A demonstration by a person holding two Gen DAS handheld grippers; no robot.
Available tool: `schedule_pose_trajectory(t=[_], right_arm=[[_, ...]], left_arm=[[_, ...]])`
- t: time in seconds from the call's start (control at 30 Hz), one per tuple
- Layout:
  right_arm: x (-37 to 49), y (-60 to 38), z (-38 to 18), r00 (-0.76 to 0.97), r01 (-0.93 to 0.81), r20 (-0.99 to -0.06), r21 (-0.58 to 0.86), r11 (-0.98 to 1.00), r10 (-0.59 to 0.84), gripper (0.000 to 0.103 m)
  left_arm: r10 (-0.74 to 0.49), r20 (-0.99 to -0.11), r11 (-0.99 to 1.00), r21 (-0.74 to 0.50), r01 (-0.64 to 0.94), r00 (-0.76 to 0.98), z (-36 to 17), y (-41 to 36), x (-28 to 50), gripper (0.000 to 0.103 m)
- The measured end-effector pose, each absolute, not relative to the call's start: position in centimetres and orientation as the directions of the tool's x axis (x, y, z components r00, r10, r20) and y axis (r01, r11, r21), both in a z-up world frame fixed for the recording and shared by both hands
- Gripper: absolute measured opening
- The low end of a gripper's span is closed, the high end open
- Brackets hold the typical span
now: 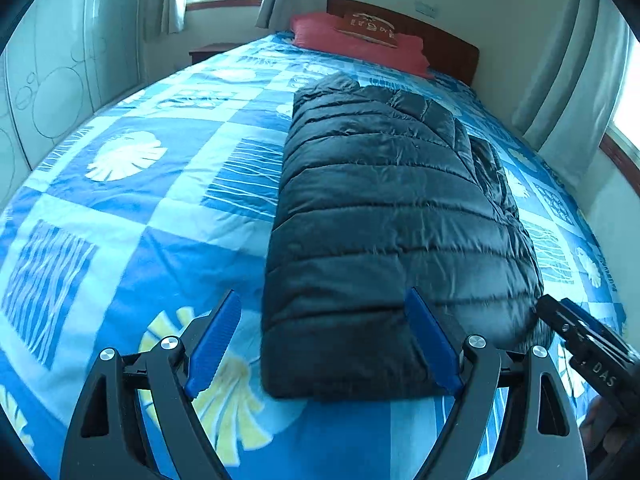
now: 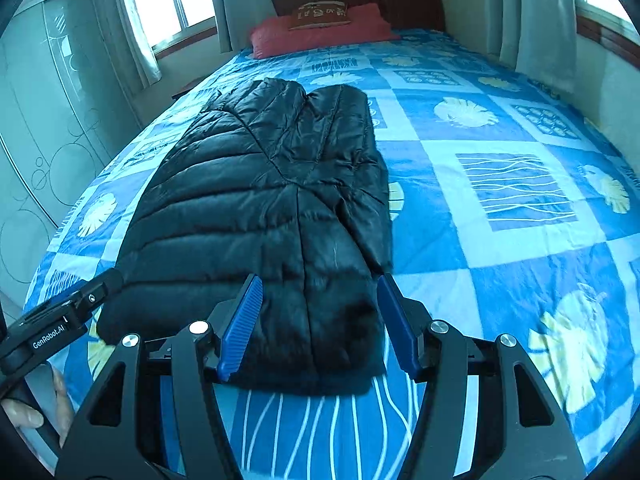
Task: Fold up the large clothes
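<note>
Wide bed (image 2: 500, 240) under a blue patchwork quilt, filling both views, wooden headboard (image 2: 400, 4) at the far end. Black quilted puffer jacket (image 1: 380, 220) lying lengthwise down the middle of the quilt, folded into a long narrow slab, near edge just in front of both tools. Red pillow (image 2: 320, 32) by the headboard, small brown cushion (image 2: 322, 14) on top. Left gripper (image 1: 324, 340) spread wide, blue pads clear of the jacket's near left corner, gripping nothing. Right gripper (image 2: 320, 320) partly spread above the near right corner, also gripping nothing.
</note>
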State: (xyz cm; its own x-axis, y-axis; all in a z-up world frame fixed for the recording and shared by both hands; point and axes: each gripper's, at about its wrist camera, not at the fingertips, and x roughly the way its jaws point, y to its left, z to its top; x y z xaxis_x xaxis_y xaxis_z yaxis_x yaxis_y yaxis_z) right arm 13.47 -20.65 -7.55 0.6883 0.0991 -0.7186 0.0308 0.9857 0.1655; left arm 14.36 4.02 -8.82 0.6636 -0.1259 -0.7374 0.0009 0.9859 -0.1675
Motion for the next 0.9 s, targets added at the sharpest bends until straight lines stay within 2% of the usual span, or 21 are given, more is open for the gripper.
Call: schedule_pose_trajectory(t=[0.03, 0.3, 0.6, 0.9], right_arm=[[12.8, -20.7, -7.3, 0.69, 0.032, -0.717, 0.166, 0.986, 0.098, 0.065], [8.9, -20.8, -5.4, 0.722, 0.031, -0.686, 0.16, 0.987, 0.089, 0.073], [6.7, -20.3, -3.4, 0.756, 0.02, -0.648, 0.161, 0.987, 0.09, 0.078], [5.6, -19.5, -2.3, 0.773, 0.011, -0.629, 0.144, 0.99, 0.083, 0.078]], left_arm=[[-0.111, -0.735, 0.988, -0.154, -0.005, 0.669, -8.6, 3.9, 13.9, 0.083], [-0.003, -0.681, 0.997, -0.056, -0.047, 0.732, -5.8, 3.7, 9.6, 0.085], [-0.001, -0.652, 0.997, -0.055, -0.047, 0.758, -3.5, 3.7, 6.8, 0.085], [-0.001, -0.637, 0.998, -0.053, -0.042, 0.771, -2.8, 3.4, 5.7, 0.085]])
